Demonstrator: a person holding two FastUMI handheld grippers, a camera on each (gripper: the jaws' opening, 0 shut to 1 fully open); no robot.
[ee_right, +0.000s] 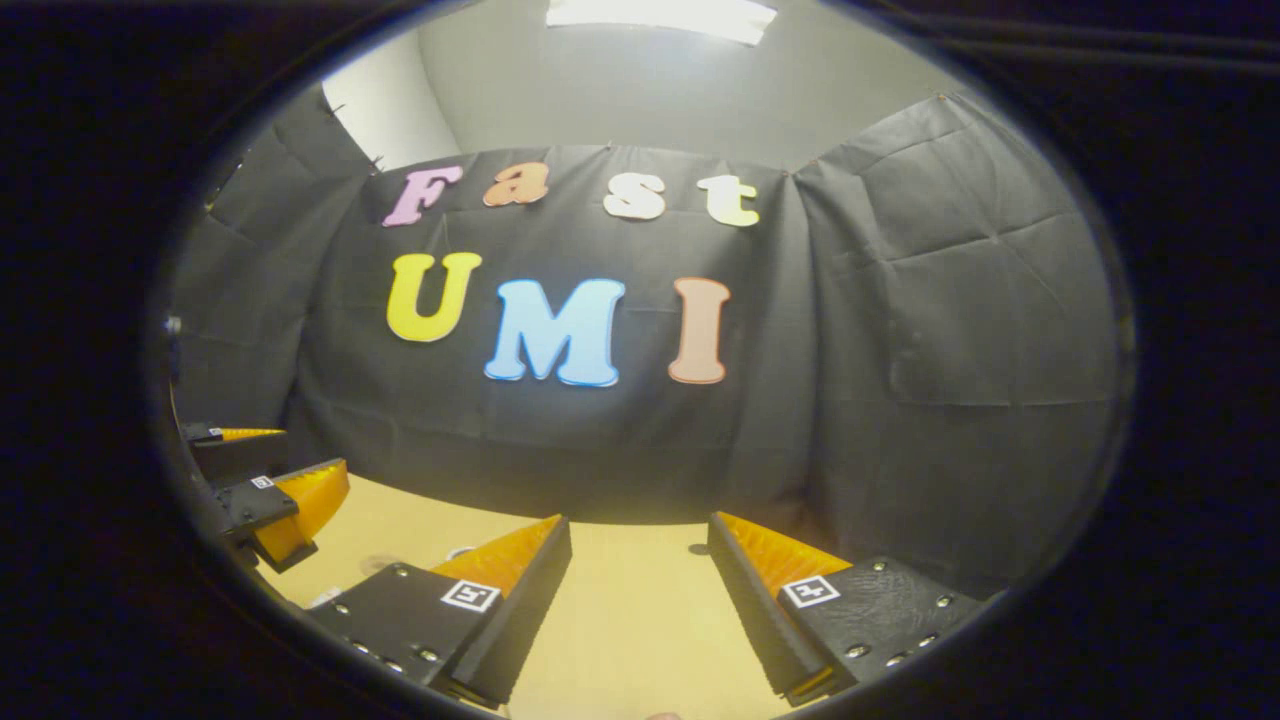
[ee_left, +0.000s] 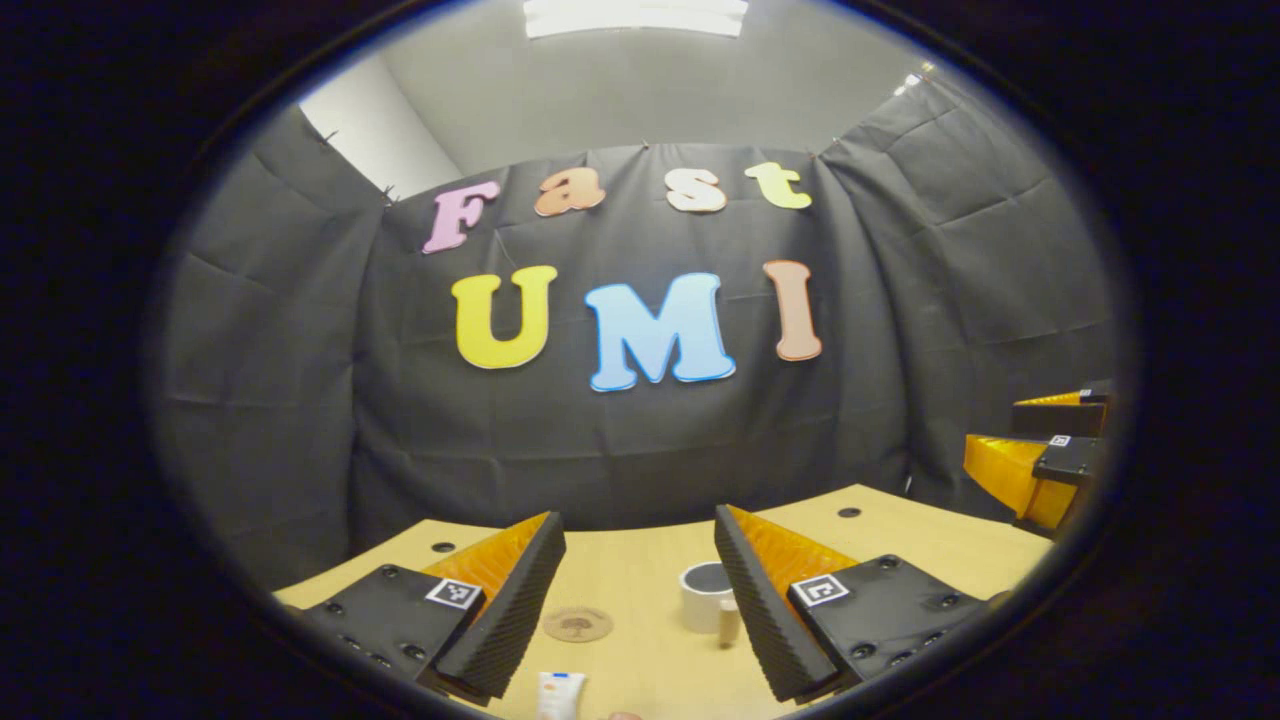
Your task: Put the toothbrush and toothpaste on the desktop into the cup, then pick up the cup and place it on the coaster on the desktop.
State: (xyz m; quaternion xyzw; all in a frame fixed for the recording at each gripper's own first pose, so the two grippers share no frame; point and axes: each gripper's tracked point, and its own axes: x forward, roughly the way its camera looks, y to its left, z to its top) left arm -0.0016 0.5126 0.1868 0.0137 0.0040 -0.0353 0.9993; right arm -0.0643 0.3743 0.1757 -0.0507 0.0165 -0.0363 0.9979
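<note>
No readable text: the toothpaste (ee_left: 560,695) print is too small to read.

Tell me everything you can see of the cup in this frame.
The white cylindrical cup stands upright on the light wooden desktop, open mouth up, inside dark. It looks like plastic or ceramic. A small pale cylindrical object sits against its front. The round brown coaster lies apart, to its left.

Recording booth, black cloth wall (ee_left: 300,400) pinned up at 12 o'clock, pale wooden counter (ee_left: 640,580), ceiling light panel (ee_left: 635,15) overhead
</note>
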